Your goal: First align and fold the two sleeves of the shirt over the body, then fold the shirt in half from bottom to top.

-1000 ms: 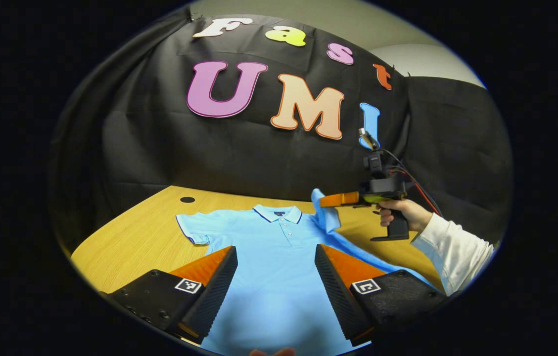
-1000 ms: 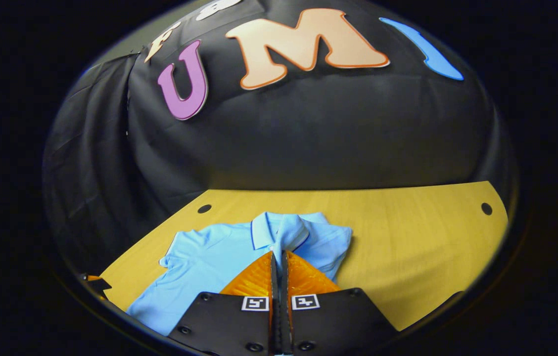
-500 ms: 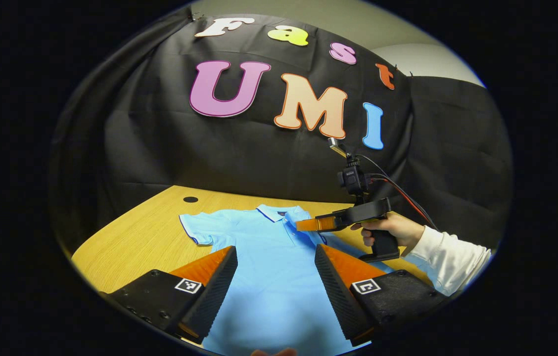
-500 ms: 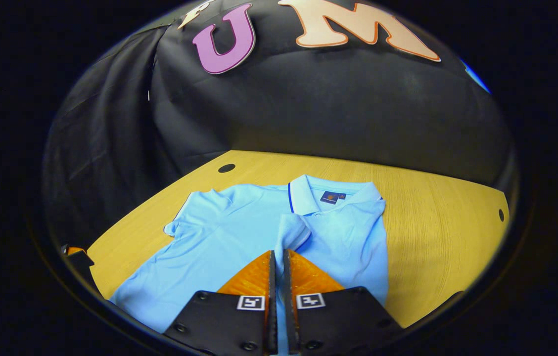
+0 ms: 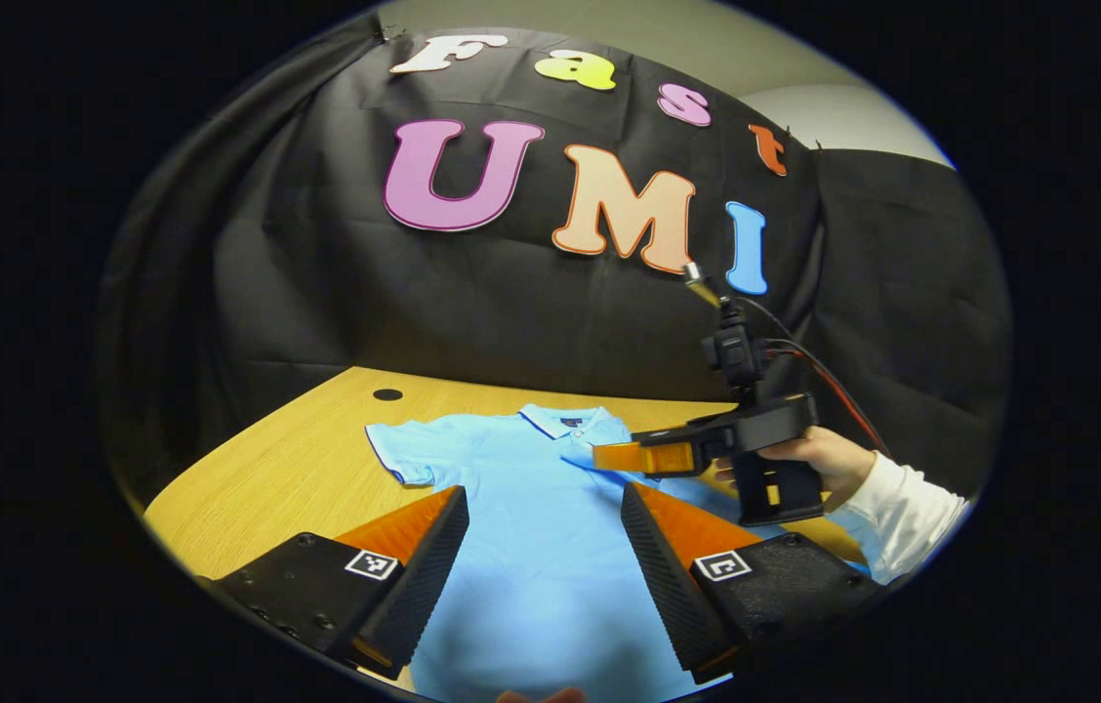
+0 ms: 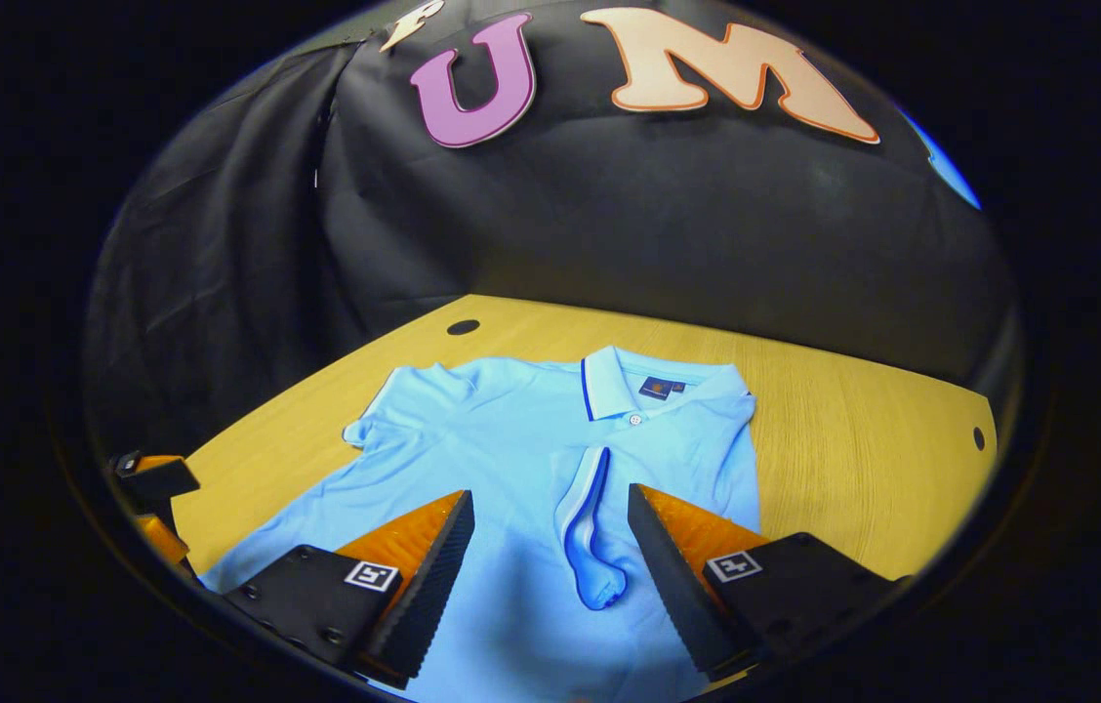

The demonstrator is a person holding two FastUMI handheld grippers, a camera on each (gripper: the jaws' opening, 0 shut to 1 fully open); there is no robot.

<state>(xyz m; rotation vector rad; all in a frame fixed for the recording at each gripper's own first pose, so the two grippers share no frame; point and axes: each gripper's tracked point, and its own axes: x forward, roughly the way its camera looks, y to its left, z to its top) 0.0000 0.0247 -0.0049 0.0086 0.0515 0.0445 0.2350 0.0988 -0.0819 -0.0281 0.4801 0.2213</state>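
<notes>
wooden table [image 6: 853, 439] — shirt [image 6: 502, 459] flat, right sleeve [image 6: 590, 527] folded over.

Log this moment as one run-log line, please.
stage: first sleeve folded | right gripper: open above sleeve lying on shirt body | left gripper: open over hem | other sleeve: flat on table

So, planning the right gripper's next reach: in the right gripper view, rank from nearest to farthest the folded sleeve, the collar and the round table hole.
1. folded sleeve, between the open right gripper fingers.
2. collar, ahead at the shirt's top.
3. table hole, beyond, far left.
</notes>
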